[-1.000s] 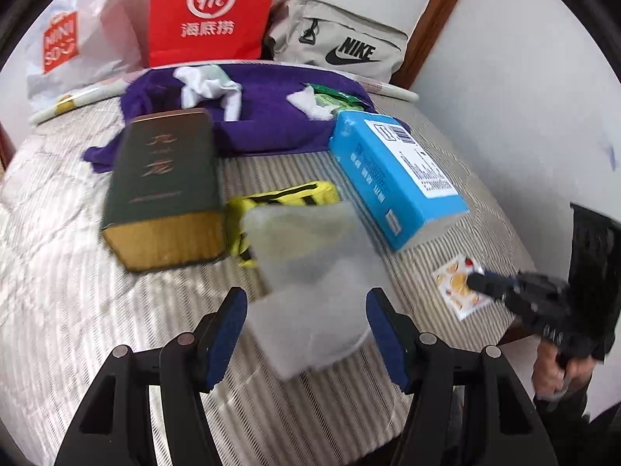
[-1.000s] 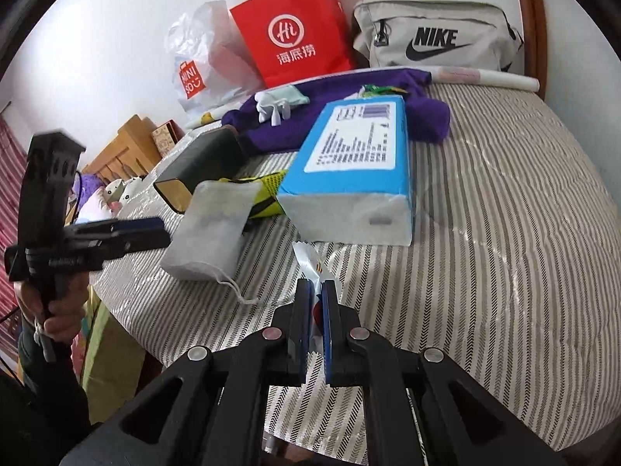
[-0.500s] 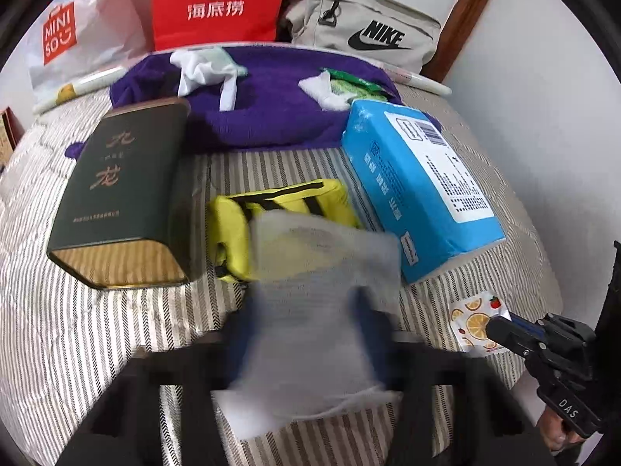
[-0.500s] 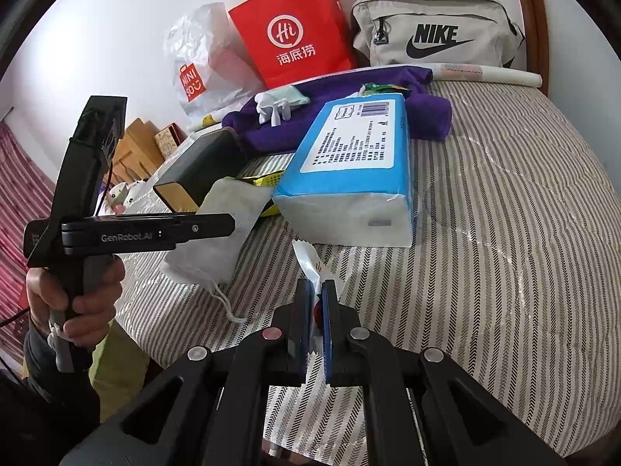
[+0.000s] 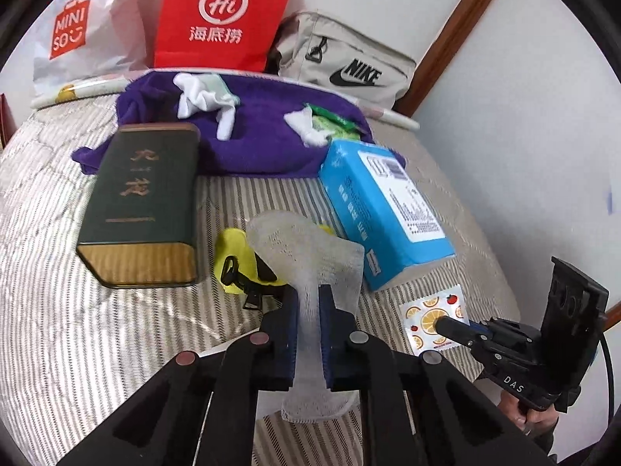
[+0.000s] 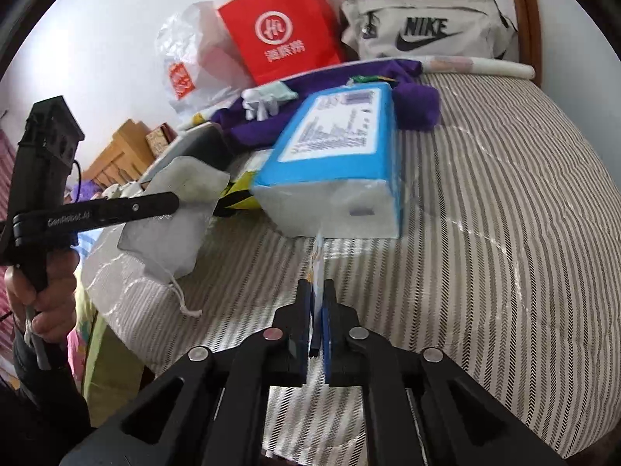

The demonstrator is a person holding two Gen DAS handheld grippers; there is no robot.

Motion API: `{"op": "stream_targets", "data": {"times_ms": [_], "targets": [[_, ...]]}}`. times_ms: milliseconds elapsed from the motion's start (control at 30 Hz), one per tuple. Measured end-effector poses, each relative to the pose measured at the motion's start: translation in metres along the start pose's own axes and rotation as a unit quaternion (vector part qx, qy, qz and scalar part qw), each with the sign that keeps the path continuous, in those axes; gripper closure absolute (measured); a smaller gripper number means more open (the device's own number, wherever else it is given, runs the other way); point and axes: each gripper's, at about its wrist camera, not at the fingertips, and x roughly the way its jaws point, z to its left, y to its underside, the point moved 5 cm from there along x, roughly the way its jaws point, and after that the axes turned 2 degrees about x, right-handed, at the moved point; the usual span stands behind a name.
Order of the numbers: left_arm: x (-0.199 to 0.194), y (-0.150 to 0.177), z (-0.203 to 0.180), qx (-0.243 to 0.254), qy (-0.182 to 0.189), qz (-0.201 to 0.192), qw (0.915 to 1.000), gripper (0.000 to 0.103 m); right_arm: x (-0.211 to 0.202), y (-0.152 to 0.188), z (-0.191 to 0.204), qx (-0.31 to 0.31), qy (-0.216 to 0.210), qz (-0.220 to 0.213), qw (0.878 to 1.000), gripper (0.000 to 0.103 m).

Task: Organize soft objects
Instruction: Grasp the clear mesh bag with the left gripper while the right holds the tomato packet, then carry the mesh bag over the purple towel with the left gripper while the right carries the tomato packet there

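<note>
The left gripper has just squeezed its jaws in, and now they pinch a soft white mesh pouch between them. The pouch sticks up past the blue pads and hangs down below them too. From the right wrist camera the pouch looks lifted off the bed, with its little white string dangling. A hand holds the handle of this gripper.

The right gripper is squeezed tight on a small flat packet. From the left wrist camera the packet shows orange slices and small red fruit printed on it, and the tip of the right gripper sits on it.

All of this is over a bed with a striped cover. Just behind the pouch lies a yellow bag with black straps. To its left is a dark green box with gold writing. To its right is a blue tissue pack. Behind these lies a purple cloth with white socks and a green wrapper on top. At the back, by the wall, stand a red paper bag, a white plastic bag and a beige Nike bag
</note>
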Motion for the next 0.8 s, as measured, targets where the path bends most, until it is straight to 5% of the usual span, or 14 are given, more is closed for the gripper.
{"op": "stream_targets", "data": {"times_ms": [300,700,800], "targets": [[-0.021,-0.002,0.016,-0.022,0.011,-0.010,0.9996,0.093,-0.023,-0.012,0.008,-0.012,0.009,-0.022,1.000,0.099],[-0.007,0.026,0.017,-0.004,0.001,0.032,0.9995,0.082,-0.016,-0.008,0.016,-0.020,0.012,-0.006,1.000,0.099],[-0.005,0.030,0.011,0.010,0.011,0.028,0.9995,0.097,-0.017,-0.007,0.016,-0.019,0.011,-0.005,1.000,0.099]]}}
